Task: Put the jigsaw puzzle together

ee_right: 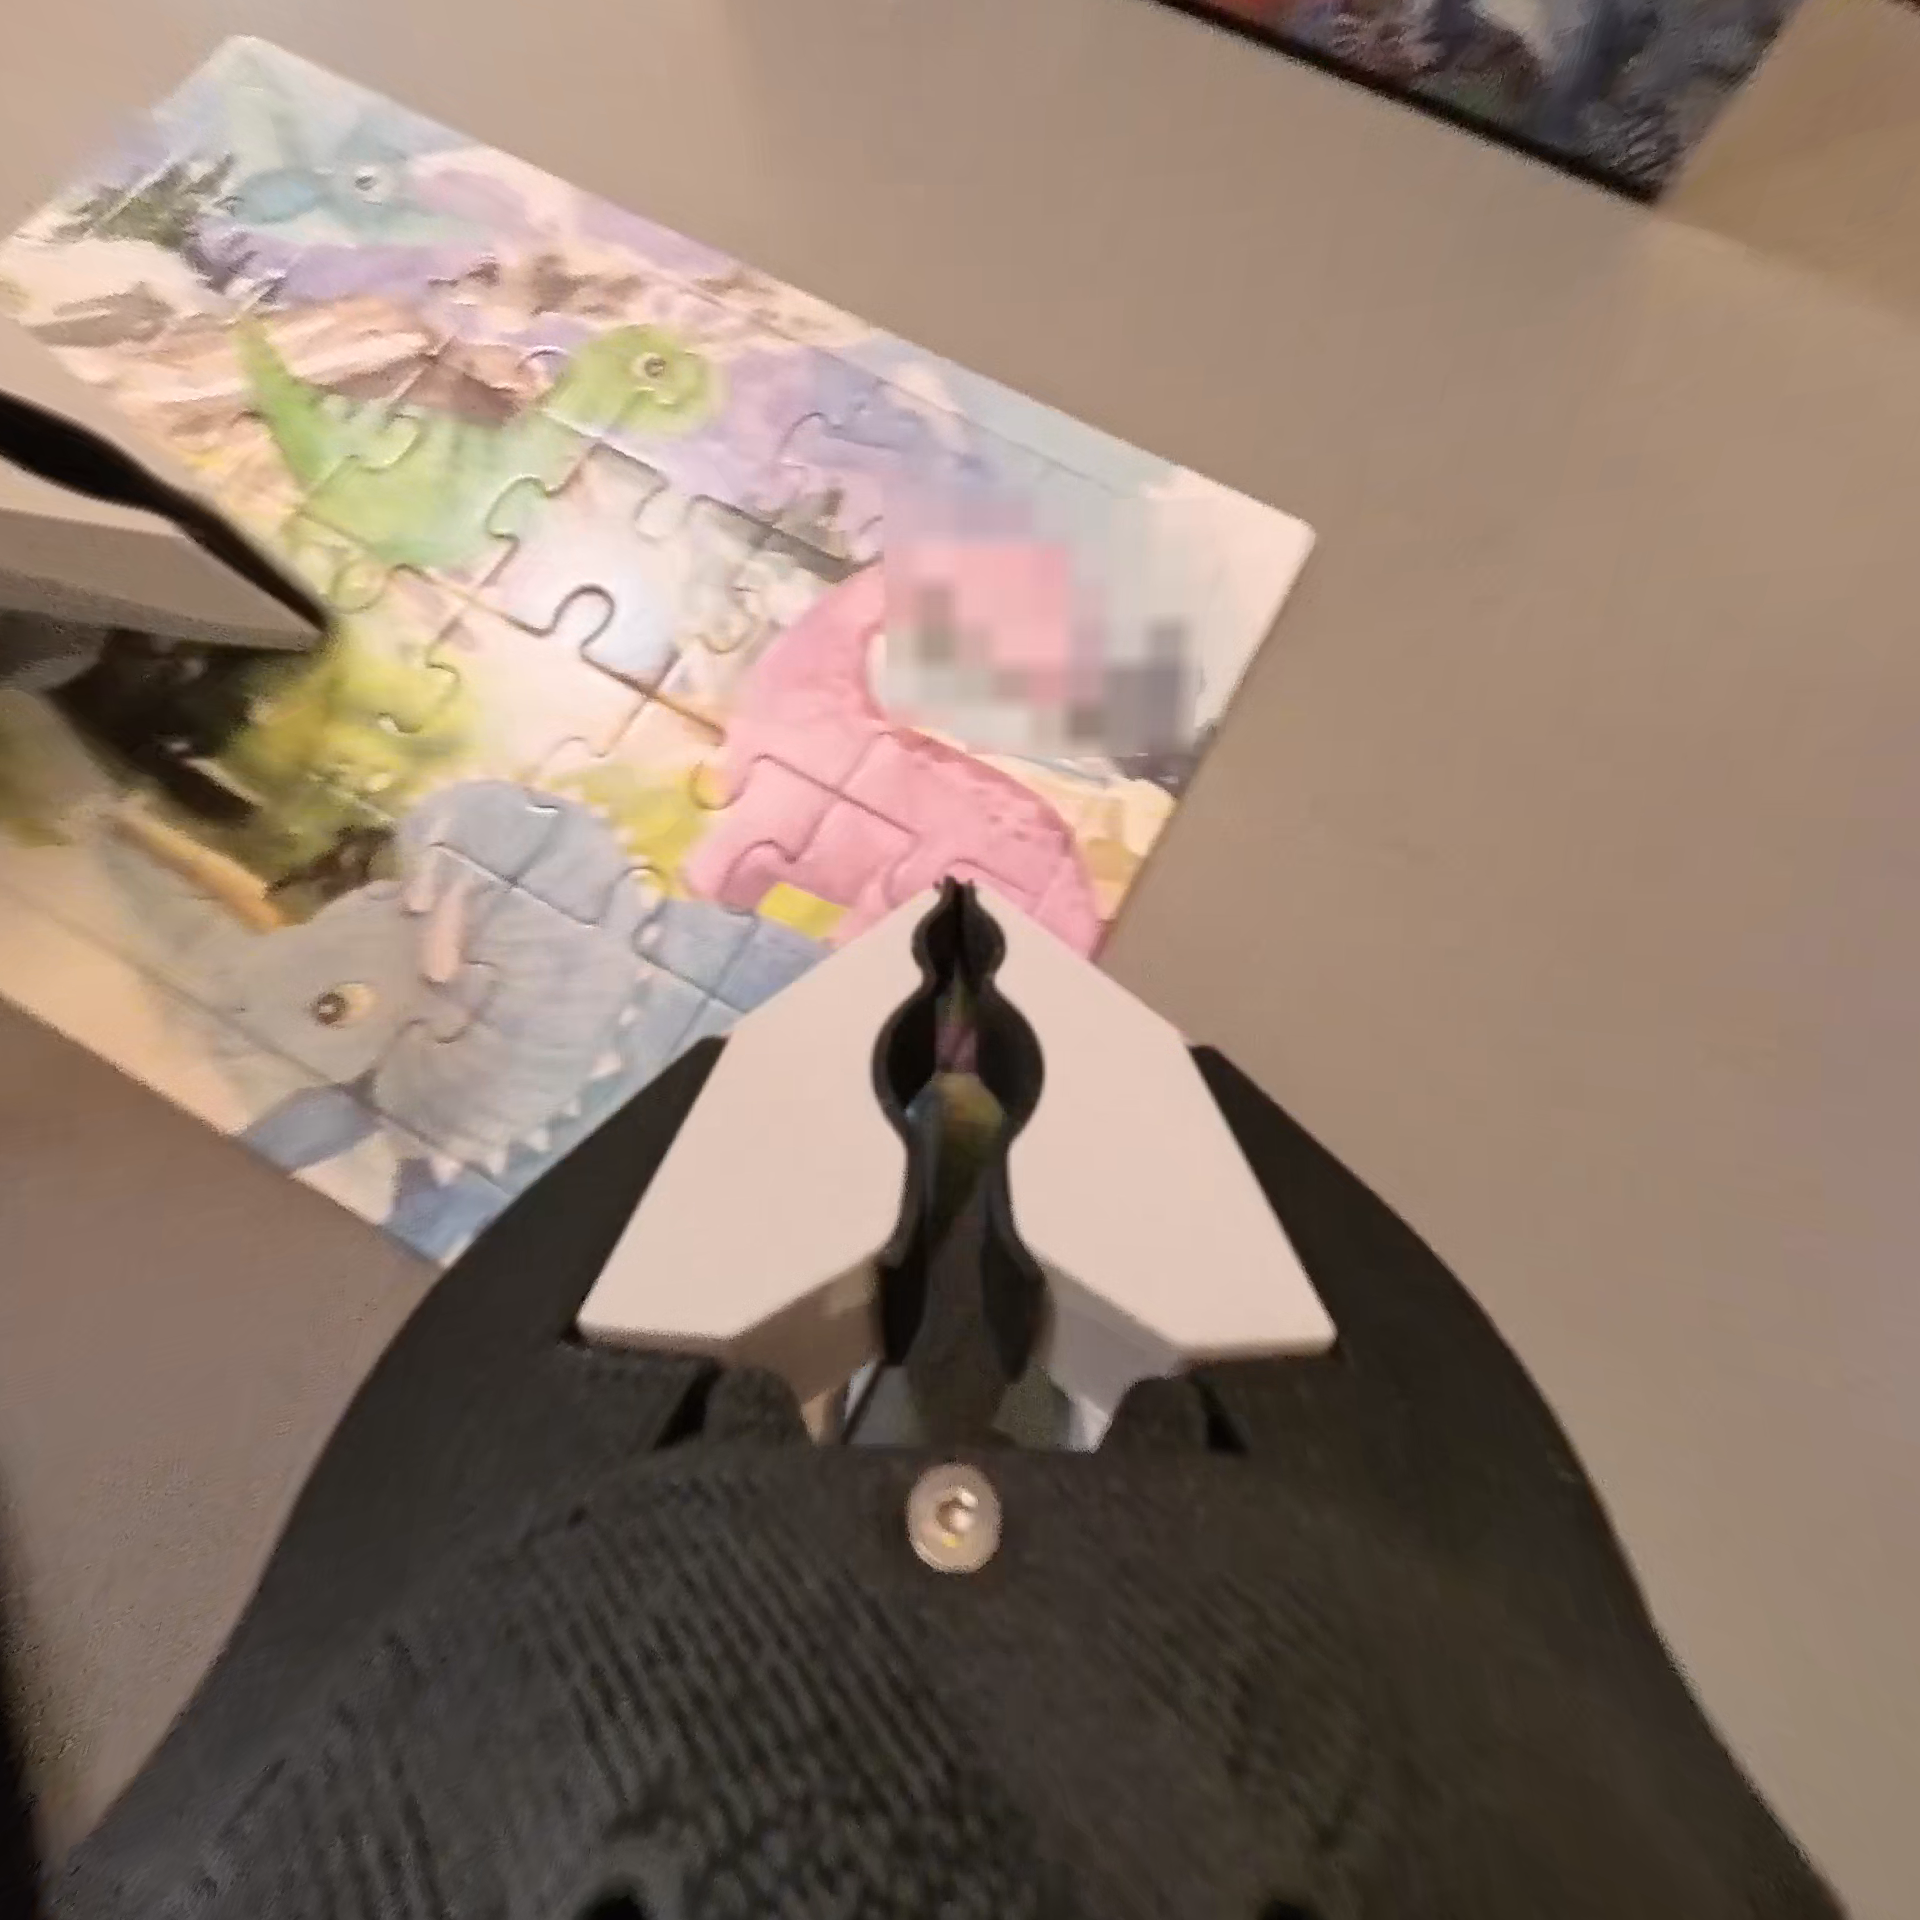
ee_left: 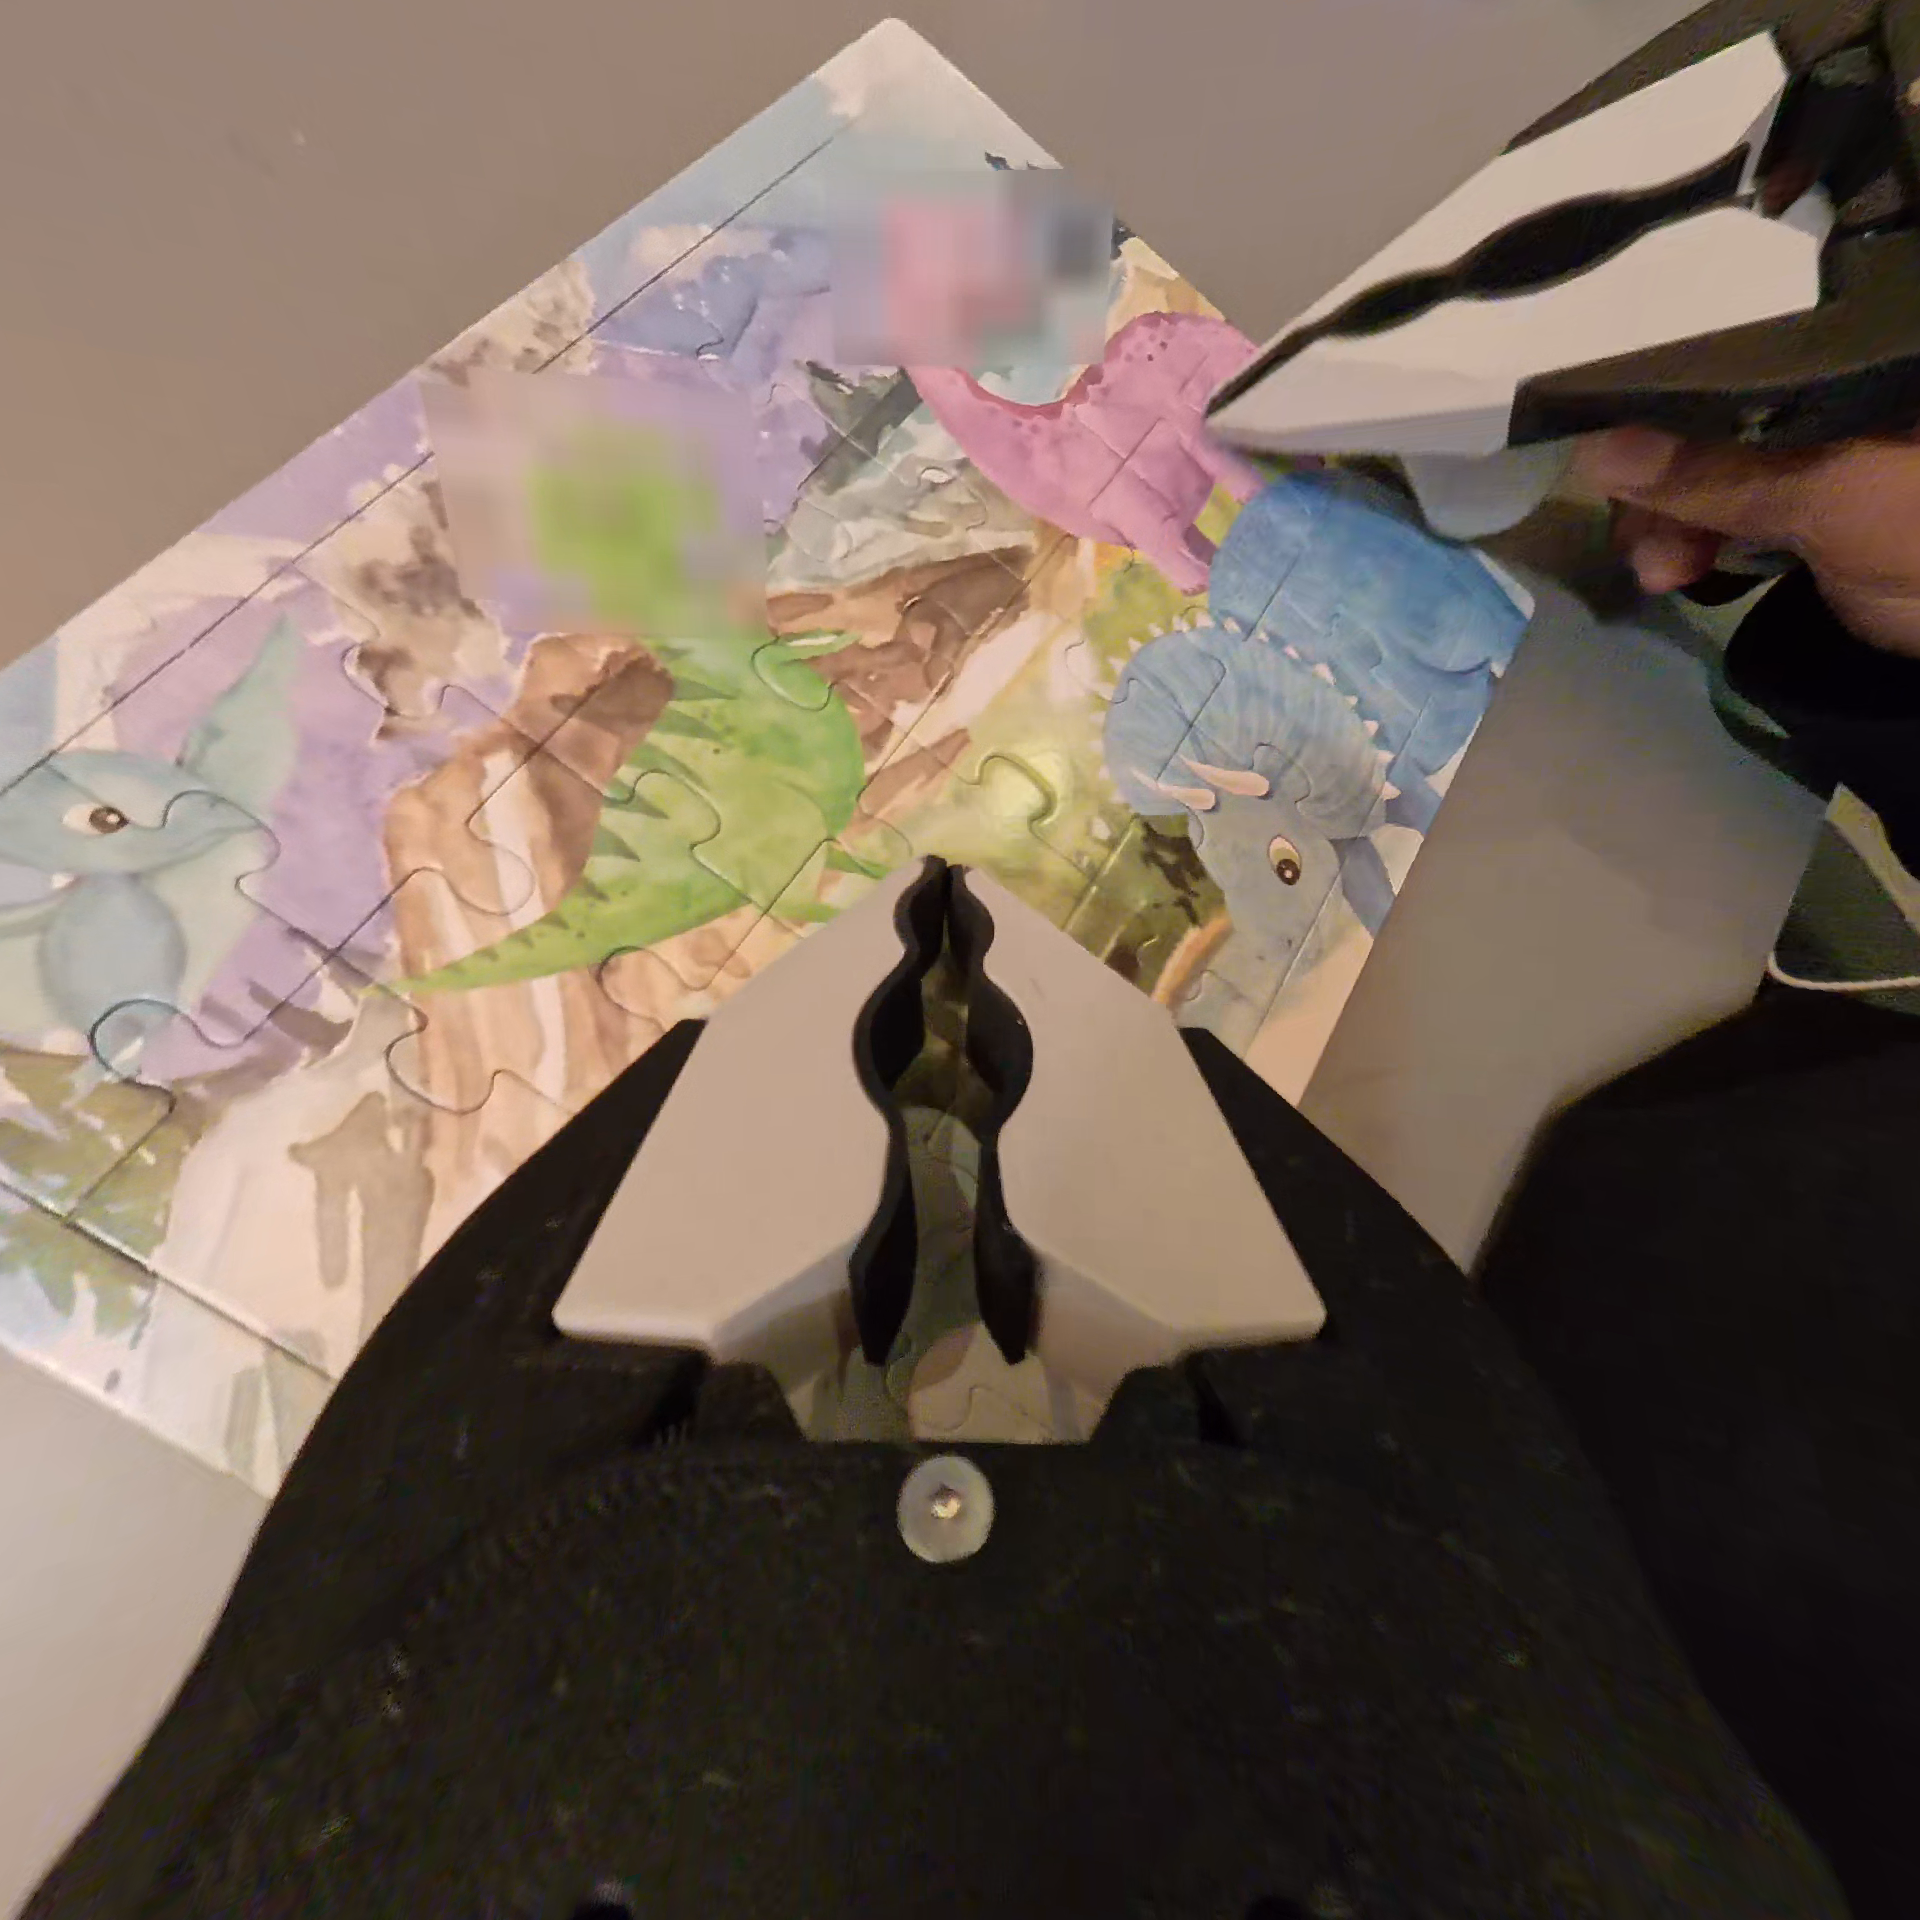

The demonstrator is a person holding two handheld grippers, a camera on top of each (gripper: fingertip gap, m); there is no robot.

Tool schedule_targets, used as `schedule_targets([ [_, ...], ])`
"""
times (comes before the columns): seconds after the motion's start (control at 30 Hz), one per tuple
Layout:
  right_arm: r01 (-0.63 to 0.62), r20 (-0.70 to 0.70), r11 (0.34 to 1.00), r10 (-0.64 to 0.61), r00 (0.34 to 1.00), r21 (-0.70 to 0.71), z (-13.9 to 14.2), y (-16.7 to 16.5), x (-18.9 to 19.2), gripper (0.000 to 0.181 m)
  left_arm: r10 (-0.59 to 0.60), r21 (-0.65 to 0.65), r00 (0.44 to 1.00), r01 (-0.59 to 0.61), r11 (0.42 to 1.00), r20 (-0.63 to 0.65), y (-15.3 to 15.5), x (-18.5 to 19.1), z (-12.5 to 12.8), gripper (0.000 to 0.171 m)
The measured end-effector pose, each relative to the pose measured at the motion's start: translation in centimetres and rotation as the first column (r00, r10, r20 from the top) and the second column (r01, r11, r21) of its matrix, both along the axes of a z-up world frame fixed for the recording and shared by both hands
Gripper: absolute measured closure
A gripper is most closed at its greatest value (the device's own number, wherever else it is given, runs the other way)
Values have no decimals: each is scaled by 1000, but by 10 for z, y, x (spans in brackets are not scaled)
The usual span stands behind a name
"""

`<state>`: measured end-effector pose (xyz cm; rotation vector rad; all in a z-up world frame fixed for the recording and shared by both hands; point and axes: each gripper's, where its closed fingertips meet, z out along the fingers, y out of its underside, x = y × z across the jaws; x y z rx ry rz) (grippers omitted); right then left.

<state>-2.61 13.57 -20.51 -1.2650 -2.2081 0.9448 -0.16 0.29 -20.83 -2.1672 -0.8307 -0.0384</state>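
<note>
The jigsaw puzzle [ee_left: 727,748] lies flat on the tan table, its pieces fitted together into a picture of green, pink and blue dinosaurs. It also shows in the right wrist view [ee_right: 623,582]. My left gripper [ee_left: 948,868] is shut and empty, its tips over the puzzle's near edge below the green dinosaur. My right gripper [ee_right: 958,888] is shut and empty, its tips at the puzzle's edge by the pink dinosaur. In the left wrist view the right gripper [ee_left: 1221,416] comes in from the upper right. In the right wrist view the left gripper [ee_right: 312,634] comes in from the left edge.
A person's hand [ee_left: 1766,551] holds the right gripper. The table's edge [ee_left: 1621,1039] runs just right of the puzzle, with dark clothing beyond it. A dark-framed colourful picture or box [ee_right: 1558,83] lies at the far right corner of the table.
</note>
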Motion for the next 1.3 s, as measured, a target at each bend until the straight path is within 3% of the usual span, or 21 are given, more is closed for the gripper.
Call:
schedule_targets([
  [0.07,17,-3,1000,-17,1000,-1,0,2,-1,181,6,13,1000,-6,1000,13,-1,-1,0,171],
  [0.2,-92,15,994,93,996,-63,0,-42,10,181,-5,-20,1000,4,1000,-27,-1,-1,0,171],
  [0.27,-128,-1,992,128,992,-19,0,-51,12,181,-12,-35,999,10,999,-49,-1,-1,0,171],
  [0.53,48,-18,996,-47,999,70,0,10,-8,181,4,-17,999,-4,1000,-37,-1,-1,0,171],
  [0.6,8,-26,996,-6,1000,89,0,-4,-6,181,3,-18,999,-3,1000,-37,-1,-1,0,171],
  [0.7,-119,-4,993,119,993,-14,0,-53,6,181,-1,-20,999,0,1000,-36,-1,-1,0,171],
  [0.77,-152,-28,988,153,988,19,0,-63,5,181,-4,-23,999,3,1000,-35,-1,-1,0,171],
  [0.87,-77,-70,992,85,994,100,0,-36,-14,181,-3,-22,999,2,1000,-37,-1,-1,0,171],
  [0.97,42,-64,997,-39,997,59,0,-5,-35,181,-4,-26,999,2,1000,-44,-1,-1,0,171],
  [1.03,89,-52,996,-87,995,31,0,0,-47,181,-4,-26,999,3,1000,-44,-1,-1,0,171],
  [1.1,90,-50,995,-88,995,37,0,-13,-54,181,-5,-26,999,4,1000,-42,0,-1,0,171],
  [1.2,7,-59,998,-4,998,60,0,-58,-54,181,-9,-29,999,7,1000,-42,-1,-1,-1,171],
  [1.3,-167,-19,986,167,986,-13,0,-120,-37,181,-13,-32,999,12,999,-43,-1,-1,-1,171],
])
